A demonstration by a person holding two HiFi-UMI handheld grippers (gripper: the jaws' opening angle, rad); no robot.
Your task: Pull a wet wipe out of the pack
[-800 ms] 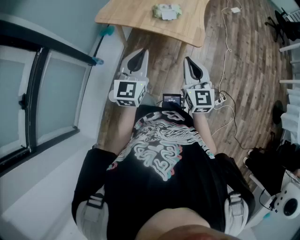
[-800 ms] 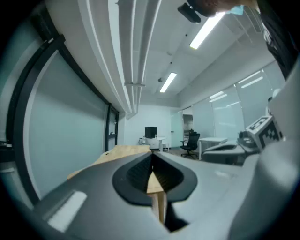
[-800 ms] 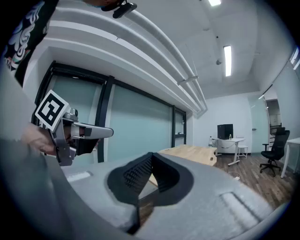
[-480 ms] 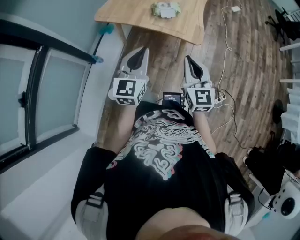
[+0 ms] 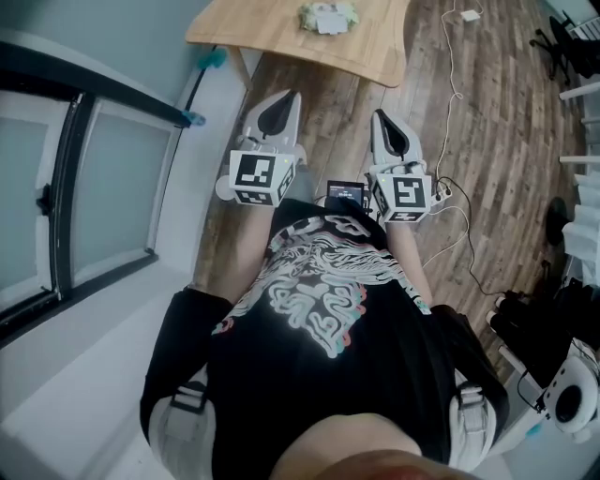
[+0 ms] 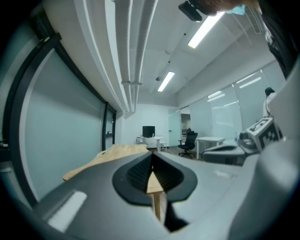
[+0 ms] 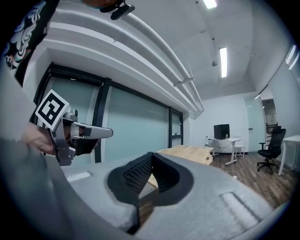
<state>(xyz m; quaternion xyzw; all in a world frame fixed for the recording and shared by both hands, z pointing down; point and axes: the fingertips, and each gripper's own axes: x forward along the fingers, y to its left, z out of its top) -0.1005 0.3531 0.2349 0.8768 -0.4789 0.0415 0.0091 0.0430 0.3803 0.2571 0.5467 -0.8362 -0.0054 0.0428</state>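
The wet wipe pack (image 5: 329,17), pale green and white, lies on the wooden table (image 5: 262,33) at the top of the head view. My left gripper (image 5: 278,105) is held near my chest, short of the table, its jaws shut with nothing between them. My right gripper (image 5: 387,126) is level with it to the right, also shut and empty. In the left gripper view the shut jaws (image 6: 151,157) point toward the table (image 6: 117,152). The right gripper view shows its shut jaws (image 7: 151,157), the table (image 7: 187,152) beyond, and the left gripper (image 7: 86,133) to the side.
A glass wall with a black frame (image 5: 75,187) runs along the left. White cables (image 5: 455,84) and a power strip (image 5: 441,195) lie on the wood floor at the right. An office chair (image 7: 269,145) and desks stand farther off.
Both grippers have edged slightly forward toward the table. Jaws stayed shut.
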